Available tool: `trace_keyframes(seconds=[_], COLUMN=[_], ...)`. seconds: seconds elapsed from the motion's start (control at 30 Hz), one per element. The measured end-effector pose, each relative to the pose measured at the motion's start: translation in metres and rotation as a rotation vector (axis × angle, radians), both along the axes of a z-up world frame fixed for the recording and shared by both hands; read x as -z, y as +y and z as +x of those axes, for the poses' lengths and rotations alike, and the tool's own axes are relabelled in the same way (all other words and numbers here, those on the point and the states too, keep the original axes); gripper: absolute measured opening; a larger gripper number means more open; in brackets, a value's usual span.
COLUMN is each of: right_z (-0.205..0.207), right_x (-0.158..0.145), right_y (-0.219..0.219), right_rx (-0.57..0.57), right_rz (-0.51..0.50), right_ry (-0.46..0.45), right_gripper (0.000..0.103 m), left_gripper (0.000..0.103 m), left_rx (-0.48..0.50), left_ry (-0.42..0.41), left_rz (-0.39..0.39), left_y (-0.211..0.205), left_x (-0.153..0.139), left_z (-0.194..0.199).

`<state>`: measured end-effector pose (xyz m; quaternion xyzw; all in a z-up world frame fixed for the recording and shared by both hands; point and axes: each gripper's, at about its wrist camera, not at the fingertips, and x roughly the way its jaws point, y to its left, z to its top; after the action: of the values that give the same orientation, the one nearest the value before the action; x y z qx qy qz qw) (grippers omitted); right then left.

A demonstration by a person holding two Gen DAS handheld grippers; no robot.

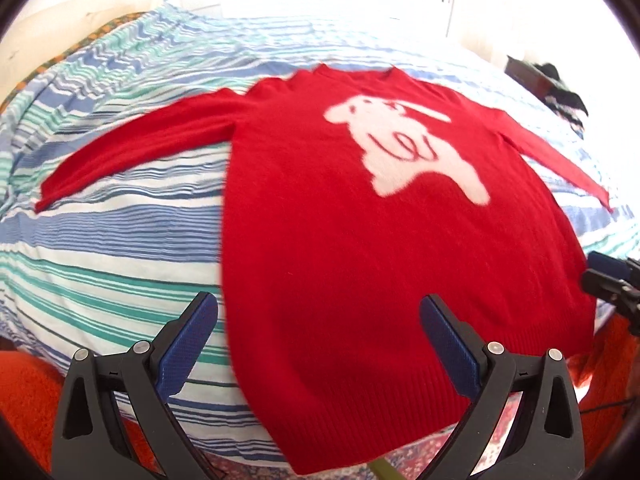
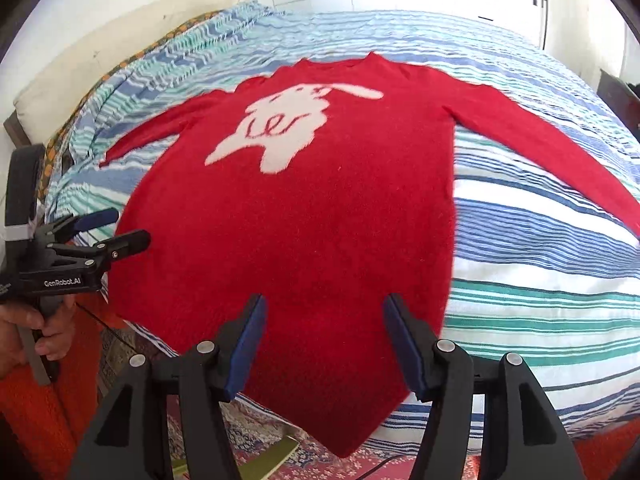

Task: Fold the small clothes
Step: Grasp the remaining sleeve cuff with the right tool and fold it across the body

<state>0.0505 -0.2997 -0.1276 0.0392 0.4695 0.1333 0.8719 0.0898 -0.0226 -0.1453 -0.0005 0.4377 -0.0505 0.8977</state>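
Note:
A red sweater (image 1: 340, 240) with a white animal figure (image 1: 404, 148) lies flat, face up, on the striped bed, both sleeves spread out. Its hem hangs over the bed's near edge. My left gripper (image 1: 320, 316) is open above the hem's left side, one finger over the bedcover, the other over the sweater. In the right wrist view it (image 2: 128, 226) stands open at the sweater's (image 2: 304, 220) left edge. My right gripper (image 2: 326, 316) is open over the lower hem, and no pad presses on the cloth. Its tip (image 1: 608, 280) shows at the sweater's right edge.
The bedcover (image 1: 100, 248) has blue, green and white stripes. Dark items (image 1: 560, 88) lie at the bed's far right. Below the near edge are an orange rug (image 2: 32, 412), a patterned carpet (image 2: 280, 424) and a green flat object (image 2: 276, 456). A hand (image 2: 24, 328) holds the left gripper's handle.

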Motion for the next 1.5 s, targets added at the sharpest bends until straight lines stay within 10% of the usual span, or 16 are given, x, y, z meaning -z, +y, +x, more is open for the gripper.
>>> trace_keyframes(seconds=[0.2, 0.43, 0.57, 0.93, 1.0, 1.13, 1.27, 1.5], right_z=[0.003, 0.000, 0.010, 0.024, 0.027, 0.032, 0.042, 0.126], right_x=[-0.039, -0.010, 0.025, 0.053, 0.053, 0.052, 0.017, -0.103], right_y=[-0.137, -0.318, -0.335, -0.363, -0.368, -0.377, -0.374, -0.273], right_rx=[0.398, 0.877, 0.889, 1.104, 1.134, 1.144, 1.063, 0.605], right_rz=[0.260, 0.589, 0.778, 0.769, 0.751, 0.669, 0.588, 0.549], right_ry=[-0.118, -0.048, 0.053, -0.054, -0.049, 0.005, -0.056, -0.203], right_gripper=[0.062, 0.062, 0.062, 0.061, 0.049, 0.008, 0.006, 0.006], left_gripper=[0.101, 0.101, 0.101, 0.101, 0.101, 0.101, 0.101, 0.101], left_rx=[-0.242, -0.376, -0.361, -0.379, -0.389, -0.381, -0.366, -0.346], left_ry=[-0.003, 0.056, 0.061, 0.105, 0.114, 0.120, 0.113, 0.113], left_rz=[-0.100, -0.171, -0.147, -0.128, -0.135, -0.130, -0.138, -0.150], left_y=[0.058, 0.086, 0.079, 0.079, 0.080, 0.078, 0.076, 0.075], left_x=[-0.004, 0.008, 0.010, 0.018, 0.020, 0.022, 0.021, 0.021], left_z=[0.016, 0.019, 0.020, 0.023, 0.023, 0.023, 0.023, 0.026])
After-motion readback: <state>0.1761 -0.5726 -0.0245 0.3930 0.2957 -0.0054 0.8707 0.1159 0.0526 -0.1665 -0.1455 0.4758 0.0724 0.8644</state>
